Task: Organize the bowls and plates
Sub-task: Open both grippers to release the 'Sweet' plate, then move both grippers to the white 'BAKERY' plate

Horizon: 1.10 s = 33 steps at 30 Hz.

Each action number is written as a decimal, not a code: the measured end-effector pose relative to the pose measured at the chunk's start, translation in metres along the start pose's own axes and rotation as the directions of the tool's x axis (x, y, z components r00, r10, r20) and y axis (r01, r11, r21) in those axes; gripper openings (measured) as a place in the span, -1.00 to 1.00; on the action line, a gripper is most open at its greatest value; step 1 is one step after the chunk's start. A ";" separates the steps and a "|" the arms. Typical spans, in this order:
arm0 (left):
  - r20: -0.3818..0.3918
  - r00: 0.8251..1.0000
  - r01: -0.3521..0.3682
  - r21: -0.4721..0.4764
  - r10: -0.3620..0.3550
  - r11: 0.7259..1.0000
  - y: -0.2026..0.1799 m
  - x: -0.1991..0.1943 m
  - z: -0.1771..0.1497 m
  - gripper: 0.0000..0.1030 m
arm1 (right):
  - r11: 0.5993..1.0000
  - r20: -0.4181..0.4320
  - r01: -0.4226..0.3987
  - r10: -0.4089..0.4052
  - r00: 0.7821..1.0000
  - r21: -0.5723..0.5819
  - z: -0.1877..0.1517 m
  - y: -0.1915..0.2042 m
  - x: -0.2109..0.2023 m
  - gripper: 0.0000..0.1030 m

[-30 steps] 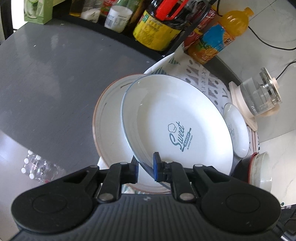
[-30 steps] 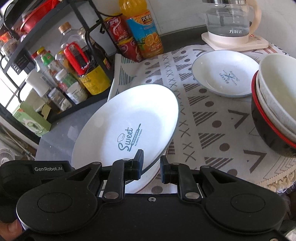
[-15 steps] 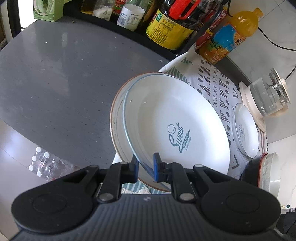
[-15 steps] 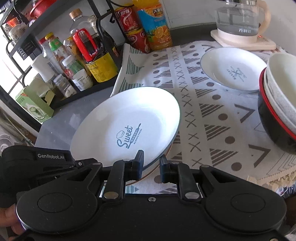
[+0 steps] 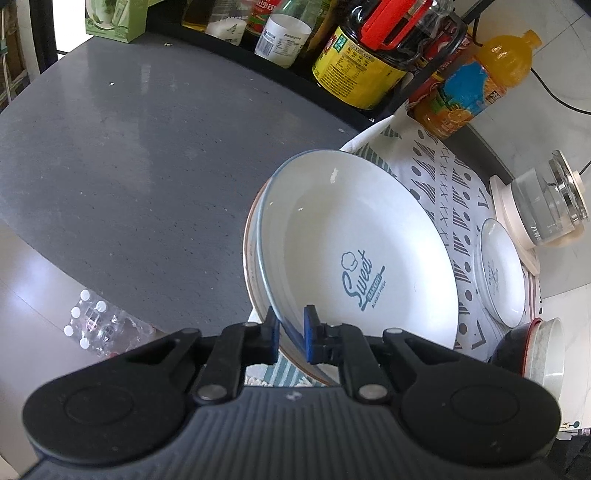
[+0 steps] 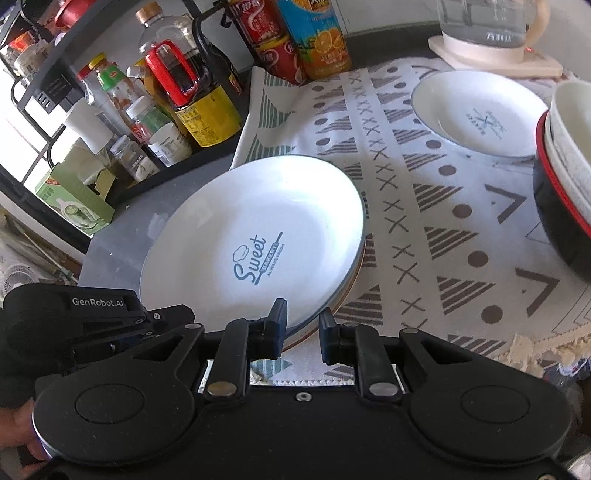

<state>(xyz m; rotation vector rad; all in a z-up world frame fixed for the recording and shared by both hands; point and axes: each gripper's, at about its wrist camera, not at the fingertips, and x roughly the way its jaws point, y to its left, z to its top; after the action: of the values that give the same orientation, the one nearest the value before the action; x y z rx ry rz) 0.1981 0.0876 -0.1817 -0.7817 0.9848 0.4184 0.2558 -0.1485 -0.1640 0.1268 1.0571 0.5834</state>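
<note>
My left hand-held gripper (image 5: 289,334) pinches the big plate (image 5: 354,254) rim, stacked at mat's (image 6: 424,221) left edge; right hand-held gripper (image 6: 302,334) slightly apart, holding nothing. Small plate (image 6: 476,118) left to stack (bowls (image 6: 565,177) already nested).

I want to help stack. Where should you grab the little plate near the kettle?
Grip the small plate by its raised rim, on the edge nearest you. It lies flat on the patterned mat, so only that thin lip gives the fingers something to pinch. Come in low from the front: the kettle stands behind it and the stacked bowls sit close on its right.
</note>
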 end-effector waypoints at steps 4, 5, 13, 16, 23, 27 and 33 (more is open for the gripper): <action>-0.006 1.000 -0.005 0.004 0.005 1.000 0.000 0.001 0.001 -0.79 | 0.999 -0.014 -0.015 0.015 1.000 0.030 0.000 -0.003 0.001 -0.65; -0.014 1.000 -0.005 0.005 0.005 1.000 0.000 0.001 0.002 -0.79 | 0.999 -0.011 -0.018 0.019 1.000 0.038 0.000 -0.003 0.001 -0.65; -0.044 0.997 -0.068 0.020 0.069 0.997 0.006 -0.008 0.009 -0.72 | 0.997 -0.026 -0.020 0.022 0.999 0.076 -0.001 -0.011 0.006 -0.74; -0.049 0.996 -0.069 0.003 0.069 0.998 0.011 -0.008 0.010 -0.68 | 0.997 -0.034 -0.020 0.023 0.999 0.081 -0.003 -0.012 0.008 -0.74; -0.039 0.996 -0.086 -0.009 0.085 0.996 0.006 -0.010 0.013 -0.67 | 0.994 -0.057 -0.039 0.045 0.997 0.106 0.003 -0.016 0.003 -0.64; -0.006 0.994 -0.105 0.009 0.105 0.994 -0.004 -0.016 0.023 -0.45 | 0.994 -0.032 -0.033 0.037 0.999 0.109 0.008 -0.021 -0.010 -0.49; 0.053 0.993 -0.105 0.044 0.102 0.994 -0.028 -0.021 0.040 -0.10 | 0.994 0.026 -0.014 0.011 1.000 0.112 0.025 -0.032 -0.022 -0.40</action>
<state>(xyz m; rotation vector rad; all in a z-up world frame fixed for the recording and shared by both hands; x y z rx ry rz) 0.2284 0.0997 -0.1397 -0.6767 0.9870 0.5009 0.2816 -0.1820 -0.1458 0.2389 1.0654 0.5322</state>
